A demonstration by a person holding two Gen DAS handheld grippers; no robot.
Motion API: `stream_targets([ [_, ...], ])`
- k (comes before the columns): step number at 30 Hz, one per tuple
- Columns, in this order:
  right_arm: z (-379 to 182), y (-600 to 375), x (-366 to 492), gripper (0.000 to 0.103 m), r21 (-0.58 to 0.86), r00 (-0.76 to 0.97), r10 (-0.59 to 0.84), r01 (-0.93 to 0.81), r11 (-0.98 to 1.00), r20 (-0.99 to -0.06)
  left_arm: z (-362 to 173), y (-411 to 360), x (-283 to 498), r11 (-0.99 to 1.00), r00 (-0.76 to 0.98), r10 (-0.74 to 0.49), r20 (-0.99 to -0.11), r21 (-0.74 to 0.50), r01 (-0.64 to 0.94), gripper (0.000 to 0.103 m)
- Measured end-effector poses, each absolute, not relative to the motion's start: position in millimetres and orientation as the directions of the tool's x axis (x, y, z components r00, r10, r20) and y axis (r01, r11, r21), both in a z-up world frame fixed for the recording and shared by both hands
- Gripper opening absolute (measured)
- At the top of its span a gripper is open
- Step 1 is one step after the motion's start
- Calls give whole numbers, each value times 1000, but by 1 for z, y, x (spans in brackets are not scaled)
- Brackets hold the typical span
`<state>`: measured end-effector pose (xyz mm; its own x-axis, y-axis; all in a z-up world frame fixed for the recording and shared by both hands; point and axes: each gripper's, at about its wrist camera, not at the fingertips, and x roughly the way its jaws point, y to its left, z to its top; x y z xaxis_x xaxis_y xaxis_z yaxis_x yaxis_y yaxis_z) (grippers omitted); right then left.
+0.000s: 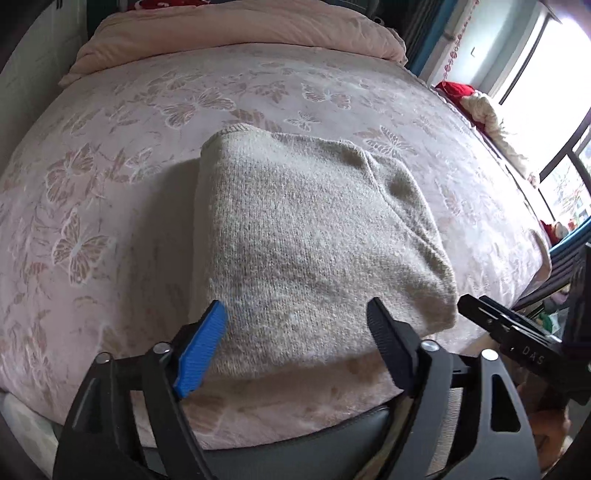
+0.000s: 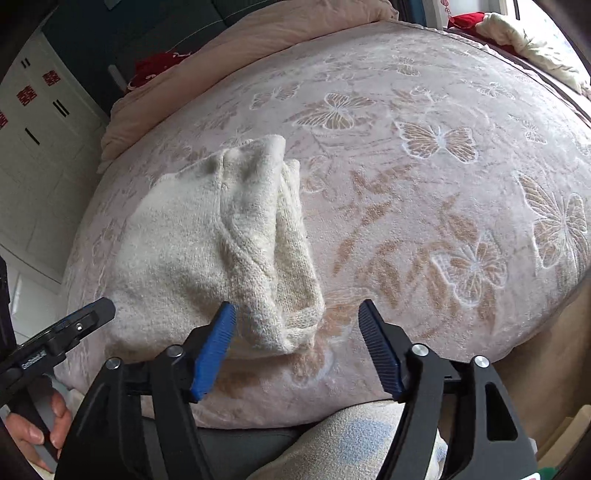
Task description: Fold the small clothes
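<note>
A cream knitted sweater [image 1: 314, 229] lies folded into a thick rectangle on the pink butterfly-patterned bedspread [image 1: 110, 184], close to the bed's near edge. My left gripper [image 1: 295, 306] hangs open over the sweater's near edge, its jaws spread wide and gripping nothing. The right wrist view shows the sweater [image 2: 192, 251] from its right side, with a folded sleeve layer along that edge. My right gripper [image 2: 297, 306] is open above the sweater's near right corner and the bedspread [image 2: 443, 184], holding nothing. Each gripper shows in the other's view: the right gripper [image 1: 498, 328] and the left gripper [image 2: 74, 321].
A rolled pink quilt [image 1: 236, 29] lies at the head of the bed. A window [image 1: 535, 55] and a red and cream bundle [image 1: 476, 103] are on the far right. A white wardrobe [image 2: 37, 129] stands left. A person's hand [image 2: 33, 432] and lap [image 2: 351, 435] are at the bed's near edge.
</note>
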<state>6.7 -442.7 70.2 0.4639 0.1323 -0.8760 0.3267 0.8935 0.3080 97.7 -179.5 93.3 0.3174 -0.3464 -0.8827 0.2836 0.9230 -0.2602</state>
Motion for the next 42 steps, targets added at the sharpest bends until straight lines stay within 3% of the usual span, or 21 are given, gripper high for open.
stream_targets([
  [4,55,-444,12,72,382,437,216,336,861,-873,85,-156,103,900,228,-432,-872,-400,175,89],
  [13,29,-436,18,74,446,416,291,349,824,-862,71,-142,109,940,231,-336,-913,-312,137,89],
  [19,15,-439,46,79,517,421,366,334,788,-830,44,-151,125,930,170,-365,-916,-347,126,89],
  [26,-4,-444,79,89,598,452,435,328,731,-779,3,-155,153,877,91,-480,-872,-475,74,98],
  [30,-10,-445,93,95,640,480,466,308,704,-743,-4,-165,163,867,111,-496,-861,-482,127,98],
  [32,-10,-444,98,81,645,482,470,305,701,-739,-4,-168,166,863,106,-501,-859,-488,129,97],
  [33,-8,-443,101,59,645,477,475,301,702,-740,-1,-168,166,864,104,-500,-860,-487,126,87],
  [34,-5,-444,101,46,634,474,462,309,709,-749,4,-168,165,867,108,-494,-863,-481,131,82],
  [36,9,-445,97,37,641,492,462,297,707,-737,22,-170,161,871,125,-481,-867,-458,176,59],
  [39,48,-438,88,34,650,536,456,250,718,-710,57,-164,155,843,150,-527,-837,-492,218,51],
  [42,96,-426,73,34,634,578,435,195,749,-691,98,-155,147,816,185,-570,-801,-524,246,49],
])
